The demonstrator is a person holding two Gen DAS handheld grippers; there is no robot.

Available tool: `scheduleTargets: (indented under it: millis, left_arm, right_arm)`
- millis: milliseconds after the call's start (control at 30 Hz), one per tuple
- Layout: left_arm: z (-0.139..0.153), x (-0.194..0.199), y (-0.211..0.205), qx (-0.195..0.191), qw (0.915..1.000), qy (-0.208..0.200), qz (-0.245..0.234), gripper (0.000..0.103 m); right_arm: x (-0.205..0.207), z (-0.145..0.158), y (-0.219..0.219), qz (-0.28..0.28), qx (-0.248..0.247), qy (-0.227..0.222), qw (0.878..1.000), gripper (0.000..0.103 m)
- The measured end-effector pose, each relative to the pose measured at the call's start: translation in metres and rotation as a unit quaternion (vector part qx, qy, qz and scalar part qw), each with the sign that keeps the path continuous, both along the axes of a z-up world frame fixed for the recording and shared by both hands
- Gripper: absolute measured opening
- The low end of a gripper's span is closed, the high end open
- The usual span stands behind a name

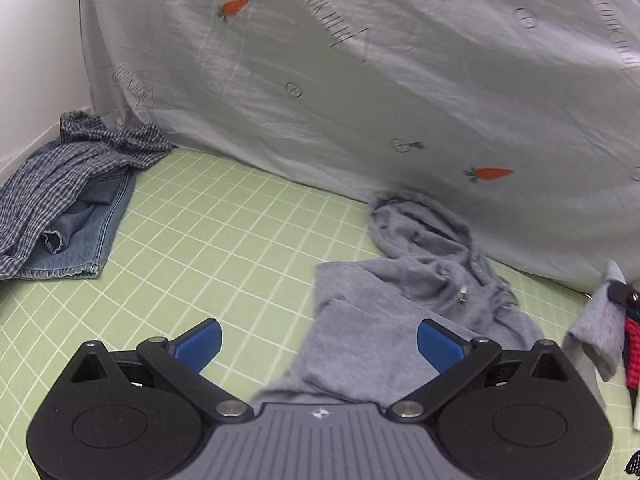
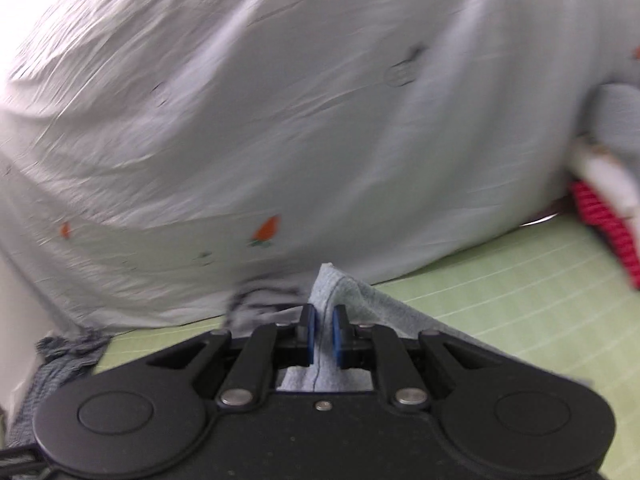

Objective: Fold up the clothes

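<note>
We judge fold barely begun: grey hoodie [image 1: 420,264] crumpled on green mat [image 1: 224,232]. Right gripper [image 2: 324,334] pinches its hem; left gripper [image 1: 318,340] wide, empty. Jeans pile [image 1: 68,200] untouched.

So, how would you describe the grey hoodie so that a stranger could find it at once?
Start from the big pale sheet with carrot prints hanging behind the green grid mat. The grey hoodie lies crumpled on the mat at the sheet's foot, toward the right. Unlike the checked shirt and jeans at far left, it is plain grey with a metal cord tip.
</note>
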State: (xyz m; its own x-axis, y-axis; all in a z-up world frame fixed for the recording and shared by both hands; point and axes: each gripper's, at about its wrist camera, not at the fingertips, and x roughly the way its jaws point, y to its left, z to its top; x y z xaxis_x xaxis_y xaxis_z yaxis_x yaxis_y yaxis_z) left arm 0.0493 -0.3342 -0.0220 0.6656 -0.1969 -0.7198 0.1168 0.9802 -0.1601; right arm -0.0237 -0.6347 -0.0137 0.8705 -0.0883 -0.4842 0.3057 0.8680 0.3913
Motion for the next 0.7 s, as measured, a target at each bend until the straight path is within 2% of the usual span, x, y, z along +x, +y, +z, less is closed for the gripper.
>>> scheduleTargets:
  millis: [33,67,100,133,167,233,300,400,600,700]
  left_arm:
    - [-0.006,0.008,-0.001,0.003,1.0,0.009,0.0,0.102]
    - [-0.013,0.015,-0.002,0.006,0.9998,0.019,-0.001,0.102]
    - [-0.019,0.02,-0.003,0.008,0.9996,0.028,-0.002,0.102]
    - [-0.025,0.025,-0.004,0.01,0.9993,0.035,-0.004,0.102]
    - [-0.03,0.028,-0.005,0.011,0.9991,0.041,-0.007,0.102]
    - [-0.035,0.027,-0.009,0.016,0.9987,0.047,-0.014,0.102]
    - [-0.04,0.025,-0.015,0.021,0.9982,0.052,-0.021,0.102]
    - [-0.043,0.02,-0.03,0.025,0.9969,0.06,-0.043,0.102]
    - [-0.042,0.012,-0.079,0.067,0.9897,0.051,-0.116,0.101]
    - [-0.045,0.014,-0.105,0.079,0.984,0.048,-0.152,0.096]
  right_arm:
    - [0.015,-0.008,0.01,0.024,0.008,0.011,1.0,0.017]
    - [0.025,-0.016,0.019,0.034,0.001,0.033,0.999,0.043]
    - [0.034,-0.023,0.028,0.041,-0.008,0.056,0.998,0.076]
    - [0.038,-0.031,0.035,0.037,-0.024,0.082,0.996,0.086]
    - [0.035,-0.037,0.036,0.031,-0.035,0.099,0.994,0.091]
    - [0.025,-0.049,0.035,0.021,-0.055,0.127,0.99,0.093]
    - [0.01,-0.06,0.025,-0.001,-0.076,0.162,0.984,0.099]
    - [-0.014,-0.072,0.004,-0.047,-0.101,0.212,0.971,0.099]
    - [-0.076,-0.088,-0.044,-0.134,-0.063,0.252,0.956,0.099]
    - [-0.094,-0.098,-0.058,-0.16,-0.05,0.265,0.95,0.099]
